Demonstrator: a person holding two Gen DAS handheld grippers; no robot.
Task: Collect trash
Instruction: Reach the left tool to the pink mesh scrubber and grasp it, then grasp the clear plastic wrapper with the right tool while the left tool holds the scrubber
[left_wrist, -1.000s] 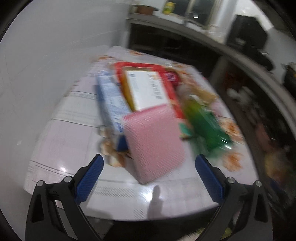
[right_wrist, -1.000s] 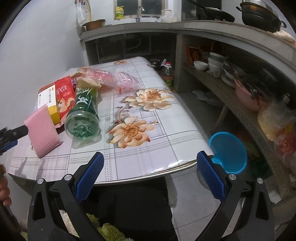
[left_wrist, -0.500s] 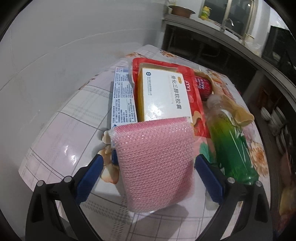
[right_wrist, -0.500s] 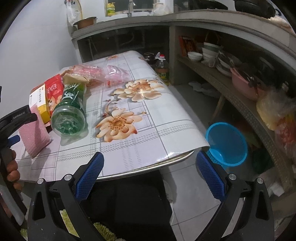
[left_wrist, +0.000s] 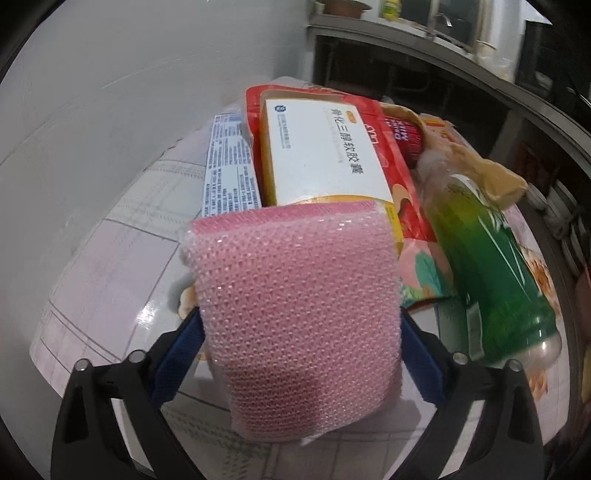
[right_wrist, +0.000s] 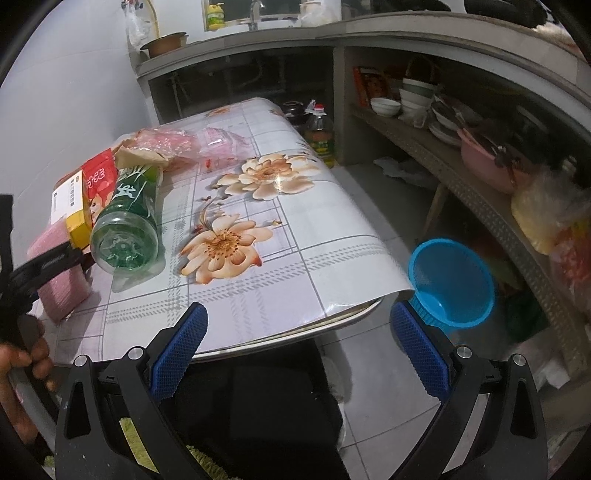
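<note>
At desk's near edge: left hand-held gripper (left_wrist: 301, 325) spread wide around pink pad (left_wrist: 295, 317), not clamped yet. Right hand-held gripper (right_wrist: 295, 343) wide, empty. Bottle (left_wrist: 491, 266), box (left_wrist: 321, 155), wrappers (right_wrist: 173, 144) all uncollected; blue basket (right_wrist: 452, 282) seemingly empty. Barely begun.
</note>
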